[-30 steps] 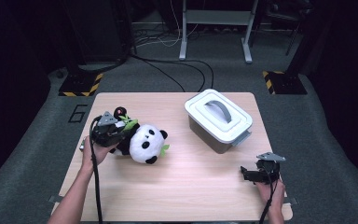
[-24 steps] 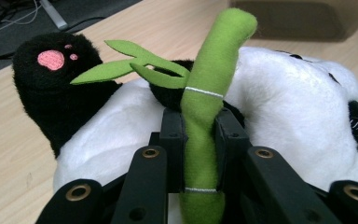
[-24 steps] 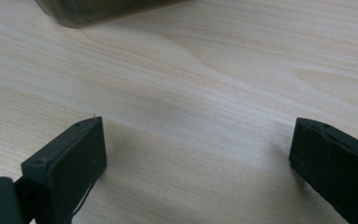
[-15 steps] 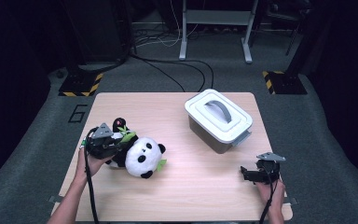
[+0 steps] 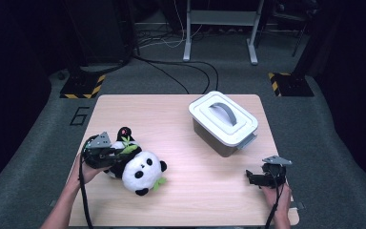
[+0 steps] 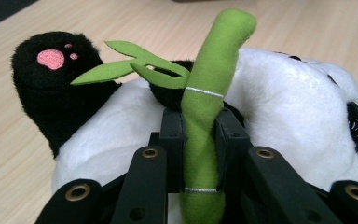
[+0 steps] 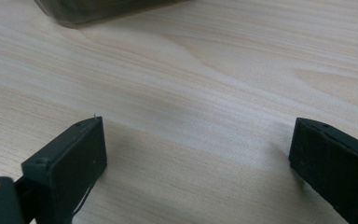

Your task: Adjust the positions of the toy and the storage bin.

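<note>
Black-and-white panda (image 5: 140, 172), green bamboo (image 6: 205, 112), white-lidded box (image 5: 223, 121)

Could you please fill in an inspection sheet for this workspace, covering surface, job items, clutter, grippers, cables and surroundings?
Surface: light wooden table, bare apart from two items.
Job's things: panda toy lying at the left; its green bamboo stalk is pinched between the jaws.
Clutter: lidded grey box with a handle, at the right rear, lid on.
Grippers: left gripper shut on the bamboo stalk; right gripper open, resting low over bare wood.
Cables: a black cable trails from the left gripper; more cables lie on the floor behind.
Surroundings: grey floor, hazard-striped blocks, metal stand.
</note>
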Demonstrator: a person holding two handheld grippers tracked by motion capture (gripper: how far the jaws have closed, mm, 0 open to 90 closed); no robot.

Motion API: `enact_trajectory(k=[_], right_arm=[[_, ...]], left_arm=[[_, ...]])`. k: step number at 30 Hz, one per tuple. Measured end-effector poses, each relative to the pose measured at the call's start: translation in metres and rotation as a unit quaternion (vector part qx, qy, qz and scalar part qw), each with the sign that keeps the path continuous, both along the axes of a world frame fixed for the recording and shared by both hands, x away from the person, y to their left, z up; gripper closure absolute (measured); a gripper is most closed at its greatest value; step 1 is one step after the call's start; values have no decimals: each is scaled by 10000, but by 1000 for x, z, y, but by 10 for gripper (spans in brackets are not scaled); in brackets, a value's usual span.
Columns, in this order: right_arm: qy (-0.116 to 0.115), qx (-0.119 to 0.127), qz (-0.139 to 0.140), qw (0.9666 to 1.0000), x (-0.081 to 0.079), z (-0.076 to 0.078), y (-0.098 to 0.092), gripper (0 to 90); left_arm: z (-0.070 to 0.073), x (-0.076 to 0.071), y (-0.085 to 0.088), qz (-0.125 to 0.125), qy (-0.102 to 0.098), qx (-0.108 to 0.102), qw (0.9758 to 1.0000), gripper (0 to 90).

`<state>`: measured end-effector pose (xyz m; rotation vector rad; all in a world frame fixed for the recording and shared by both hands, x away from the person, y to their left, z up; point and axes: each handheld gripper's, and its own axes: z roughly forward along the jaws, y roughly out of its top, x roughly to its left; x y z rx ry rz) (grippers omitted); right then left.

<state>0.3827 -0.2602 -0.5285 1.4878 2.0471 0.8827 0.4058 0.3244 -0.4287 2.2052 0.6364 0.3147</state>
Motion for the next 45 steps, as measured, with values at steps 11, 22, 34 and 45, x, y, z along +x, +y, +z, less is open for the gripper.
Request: enact_trajectory(k=[11, 22, 34, 45], right_arm=[[-1, -1, -1, 10000, 0, 0, 0, 33], [1, -12, 14, 10000, 0, 0, 0, 33], [3, -17, 13, 10000, 0, 0, 0, 32], [30, -51, 41, 10000, 0, 0, 1, 5]], left_arm=[[-8, -5, 0, -54, 58, 9, 10000, 724], [13, -28, 6, 690, -223, -206, 9972, 180], [5, -62, 50, 1562, -319, -284, 9868, 68], [-65, -67, 73, 2484, 196, 155, 9683, 6]])
